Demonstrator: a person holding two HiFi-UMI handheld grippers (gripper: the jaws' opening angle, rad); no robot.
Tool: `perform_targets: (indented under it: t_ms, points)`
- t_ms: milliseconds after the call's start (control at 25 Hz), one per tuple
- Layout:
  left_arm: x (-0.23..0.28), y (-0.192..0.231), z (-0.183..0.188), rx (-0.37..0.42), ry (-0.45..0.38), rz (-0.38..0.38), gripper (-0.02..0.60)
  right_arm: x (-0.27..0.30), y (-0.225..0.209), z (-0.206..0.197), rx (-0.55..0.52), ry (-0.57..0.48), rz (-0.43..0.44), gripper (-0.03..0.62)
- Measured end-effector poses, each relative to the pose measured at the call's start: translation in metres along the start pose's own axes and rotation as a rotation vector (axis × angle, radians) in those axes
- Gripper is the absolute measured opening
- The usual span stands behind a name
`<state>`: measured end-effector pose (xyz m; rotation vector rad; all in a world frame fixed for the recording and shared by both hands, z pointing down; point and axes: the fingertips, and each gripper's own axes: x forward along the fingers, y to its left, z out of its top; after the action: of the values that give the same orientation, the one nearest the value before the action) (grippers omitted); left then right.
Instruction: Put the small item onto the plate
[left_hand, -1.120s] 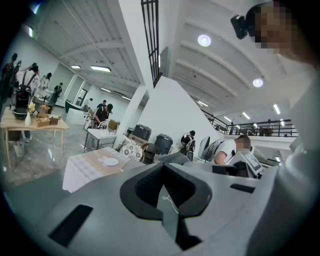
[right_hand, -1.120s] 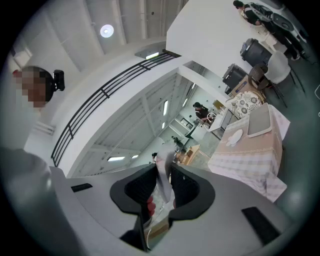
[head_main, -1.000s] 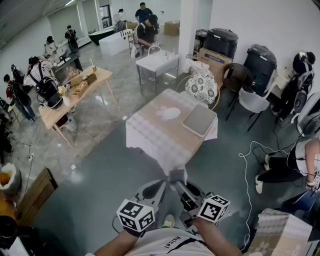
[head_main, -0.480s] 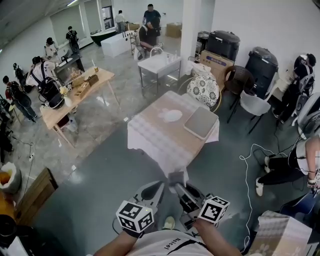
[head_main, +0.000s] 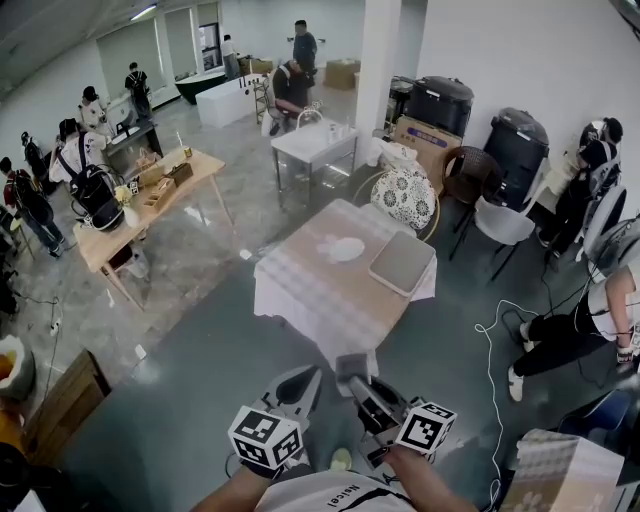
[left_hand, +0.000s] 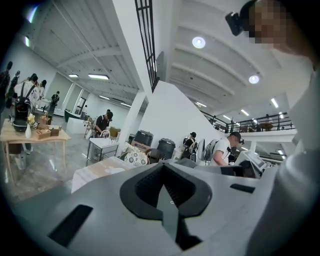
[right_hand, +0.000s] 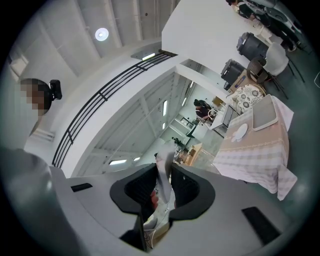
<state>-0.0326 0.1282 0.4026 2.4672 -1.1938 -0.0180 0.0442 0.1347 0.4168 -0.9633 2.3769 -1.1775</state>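
Observation:
A small flat pale packet (right_hand: 164, 156) stands upright between the pads of my right gripper (right_hand: 165, 171), which is shut on it. In the head view the packet (head_main: 352, 361) sticks out of the right gripper (head_main: 355, 376) low in the picture. Beside it my left gripper (head_main: 302, 382) is shut with nothing in it; in its own view the left gripper (left_hand: 165, 167) shows its jaws meeting in a seam. The white plate (head_main: 345, 248) lies on a table with a checked cloth (head_main: 310, 290), well ahead of both grippers. That plate (right_hand: 240, 132) also shows in the right gripper view.
A grey flat tray (head_main: 402, 262) lies on the table right of the plate. Grey floor separates me from the table. Chairs (head_main: 500, 222), black bins (head_main: 437, 102) and a white cable (head_main: 490, 340) are to the right. A wooden table (head_main: 140, 195) and people stand at the left and back.
The view and both grippers have come slightly nearer the table. The packet stays in the right gripper. People in the background have shifted.

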Motion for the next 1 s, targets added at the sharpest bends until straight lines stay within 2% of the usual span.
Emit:
perform_targets:
  t_ms: [600, 1000]
  points:
    - [-0.019, 0.084, 0.024, 0.045, -0.002, -0.052, 0.006, 0.088, 0.017, -0.022, -0.026, -0.037, -0.028, 0.097]
    - [0.0, 0.122, 0.032, 0.035, 0.002, -0.049, 0.006, 0.131, -0.001, -0.017, -0.016, -0.023, -0.034, 0.097]
